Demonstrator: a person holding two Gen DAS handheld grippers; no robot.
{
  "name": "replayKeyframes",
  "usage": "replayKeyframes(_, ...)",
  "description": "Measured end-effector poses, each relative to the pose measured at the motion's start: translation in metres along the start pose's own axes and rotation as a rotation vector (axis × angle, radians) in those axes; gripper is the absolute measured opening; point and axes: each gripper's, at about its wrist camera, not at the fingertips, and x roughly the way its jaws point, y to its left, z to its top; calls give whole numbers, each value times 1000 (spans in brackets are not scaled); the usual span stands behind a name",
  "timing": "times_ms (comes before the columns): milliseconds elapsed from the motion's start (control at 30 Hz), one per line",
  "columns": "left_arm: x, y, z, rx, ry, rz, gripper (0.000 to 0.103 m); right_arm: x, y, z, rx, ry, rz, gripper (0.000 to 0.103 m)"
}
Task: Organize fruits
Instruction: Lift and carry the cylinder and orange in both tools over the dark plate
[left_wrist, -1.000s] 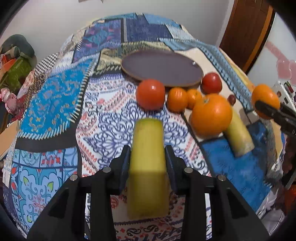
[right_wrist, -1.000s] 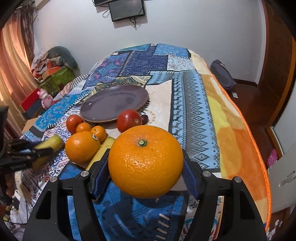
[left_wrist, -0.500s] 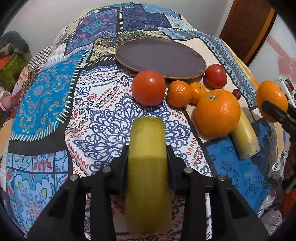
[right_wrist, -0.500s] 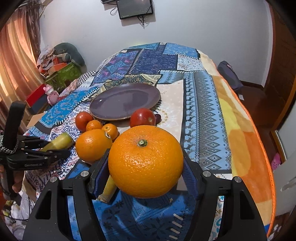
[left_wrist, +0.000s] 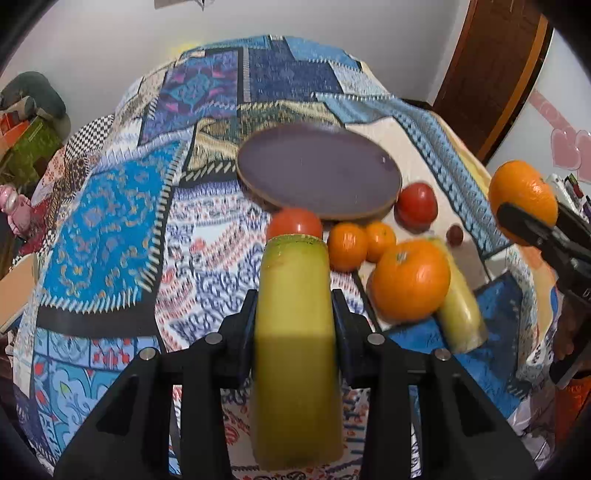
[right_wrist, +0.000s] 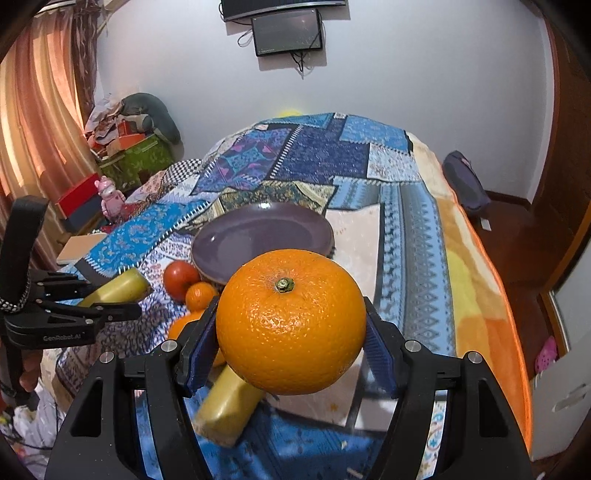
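Fruit filled both tools: the left gripper (left_wrist: 295, 306) clenched a yellow-green banana piece (left_wrist: 295, 332) lengthwise, while the right gripper (right_wrist: 291, 339) pinched a large round orange (right_wrist: 291, 326) at its widest girth. Both hung above the patchwork blanket (left_wrist: 110, 229), aimed towards the bare purple plate (left_wrist: 317, 170), probably their destination; tomatoes and tangerines waited just beside it.

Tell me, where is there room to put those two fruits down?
The purple plate is bare. The quilt left of the red tomato is open too. Crowded: just below the plate, where the tomatoes, small oranges and large orange cluster.
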Motion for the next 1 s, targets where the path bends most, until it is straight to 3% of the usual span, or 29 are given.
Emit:
replayKeyframes(567, -11, 0, 70, -11, -150, 9, 37, 25, 4, 42, -29, -42, 7, 66)
replayKeyframes(1000, 25, 10, 113, -29, -155, 24, 37, 71, 1, 65, -62, 3, 15, 66)
